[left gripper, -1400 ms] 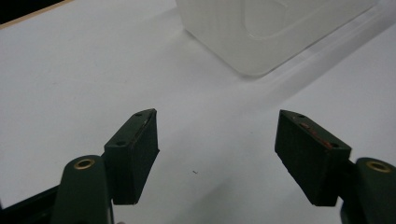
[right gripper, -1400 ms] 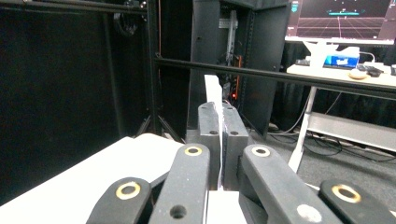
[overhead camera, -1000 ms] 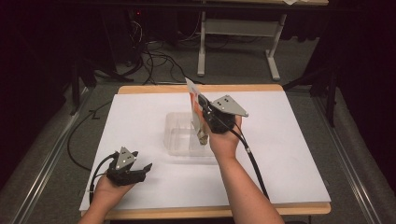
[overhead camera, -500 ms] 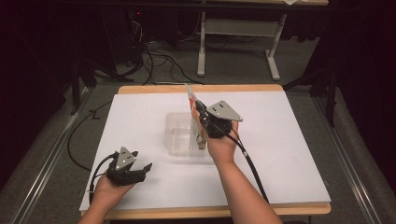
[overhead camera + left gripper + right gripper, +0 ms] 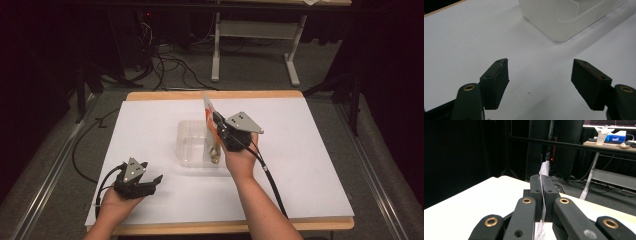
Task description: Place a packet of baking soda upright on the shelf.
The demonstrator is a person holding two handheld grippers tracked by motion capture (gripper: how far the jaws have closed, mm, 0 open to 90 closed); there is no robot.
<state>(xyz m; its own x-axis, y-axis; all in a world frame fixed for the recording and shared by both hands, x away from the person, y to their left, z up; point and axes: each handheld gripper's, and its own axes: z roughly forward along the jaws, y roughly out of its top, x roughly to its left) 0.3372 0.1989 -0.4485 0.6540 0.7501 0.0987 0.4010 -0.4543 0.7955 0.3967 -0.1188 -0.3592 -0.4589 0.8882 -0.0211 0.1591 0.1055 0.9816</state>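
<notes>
Over the clear tub mid-table, my right gripper has its jaws clamped flat on a thin orange-white packet, lifted w/ its end hanging into the tub. Left gripper rests near front-left edge, jaws wide apart, nothing btwn them.

White table with a tan wooden edge. Clear, colourless tub. White packet with an orange band, tan contents at 6 o'clock. Black grippers: left, right, brass rivets, grey plates. Grey floor.
</notes>
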